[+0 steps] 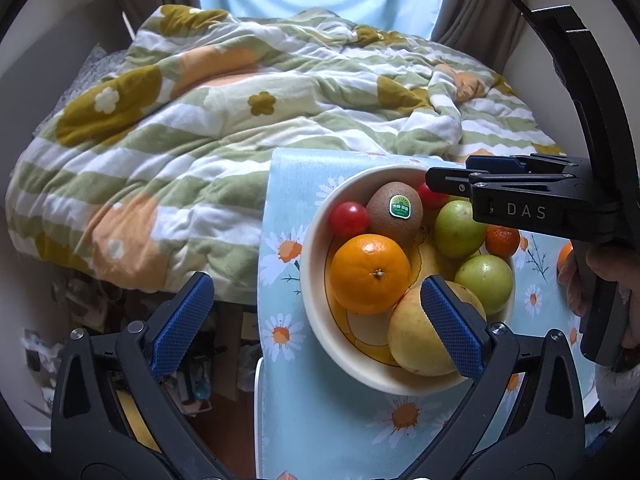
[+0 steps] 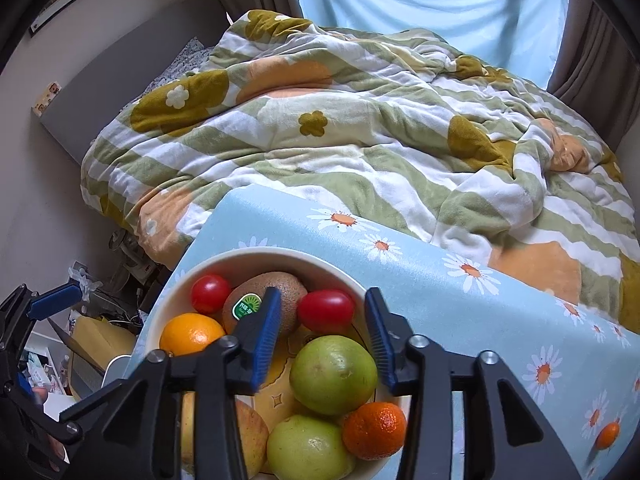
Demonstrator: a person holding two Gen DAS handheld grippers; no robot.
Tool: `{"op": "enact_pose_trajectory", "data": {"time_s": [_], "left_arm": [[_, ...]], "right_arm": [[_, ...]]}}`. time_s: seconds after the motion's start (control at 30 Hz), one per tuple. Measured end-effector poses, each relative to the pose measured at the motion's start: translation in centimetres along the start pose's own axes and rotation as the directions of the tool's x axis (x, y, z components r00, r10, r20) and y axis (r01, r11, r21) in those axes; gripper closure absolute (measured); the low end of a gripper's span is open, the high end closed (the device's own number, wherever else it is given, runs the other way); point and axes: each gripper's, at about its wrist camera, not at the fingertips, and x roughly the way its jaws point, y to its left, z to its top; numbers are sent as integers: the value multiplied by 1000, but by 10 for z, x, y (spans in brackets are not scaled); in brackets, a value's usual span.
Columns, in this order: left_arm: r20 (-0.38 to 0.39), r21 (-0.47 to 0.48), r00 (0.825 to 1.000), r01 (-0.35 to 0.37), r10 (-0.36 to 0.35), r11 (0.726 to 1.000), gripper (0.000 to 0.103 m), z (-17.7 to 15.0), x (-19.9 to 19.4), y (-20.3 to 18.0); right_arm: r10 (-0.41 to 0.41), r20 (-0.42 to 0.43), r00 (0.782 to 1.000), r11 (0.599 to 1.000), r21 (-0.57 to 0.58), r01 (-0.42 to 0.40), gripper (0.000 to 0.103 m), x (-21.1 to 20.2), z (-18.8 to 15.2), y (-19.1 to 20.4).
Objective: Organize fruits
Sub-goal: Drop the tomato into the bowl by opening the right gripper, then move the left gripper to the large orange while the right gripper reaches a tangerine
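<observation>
1. Bowl (image 1: 316, 280), cream, sits on a blue daisy-print table (image 1: 320, 420); everything below is placed relative to this bowl.
2. In the bowl: big orange (image 1: 370, 274) at the left side, kiwi (image 1: 394, 210) with a green sticker behind it, one tomato (image 1: 349, 219) left of the kiwi and a second tomato (image 2: 326, 311) right of it.
3. Also in the bowl: two green apples (image 2: 334, 374) on the right side, one yellow apple (image 1: 416, 336) at the near rim, small tangerine (image 2: 374, 430) against the right rim.
4. Another small tangerine (image 2: 607, 435) lies on the table, well apart from the bowl on its right.
5. Left gripper (image 1: 318, 304): jaws wide, holding nothing, hovering over the bowl's near-left edge; right pad overlaps the yellow apple in view, contact unclear.
6. Right gripper (image 2: 322, 334): jaws open at a medium gap, nothing between them, above the bowl's middle, near the second tomato and a green apple.
7. Striped flowered blanket (image 1: 200, 132) lies on the bed beyond the bowl.
</observation>
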Motion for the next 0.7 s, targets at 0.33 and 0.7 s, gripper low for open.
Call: {"op": "enact_pose_trajectory", "data": {"time_s": [0.33, 0.7], "left_arm": [[13, 26, 1000, 5, -5, 1000, 0, -3, -14, 0], [65, 134, 998, 13, -22, 991, 0, -2, -59, -12]], "right_arm": [[-23, 97, 995, 999, -35, 26, 10, -34, -1, 14], [-60, 150, 987, 997, 54, 52, 10, -97, -28, 18]]}}
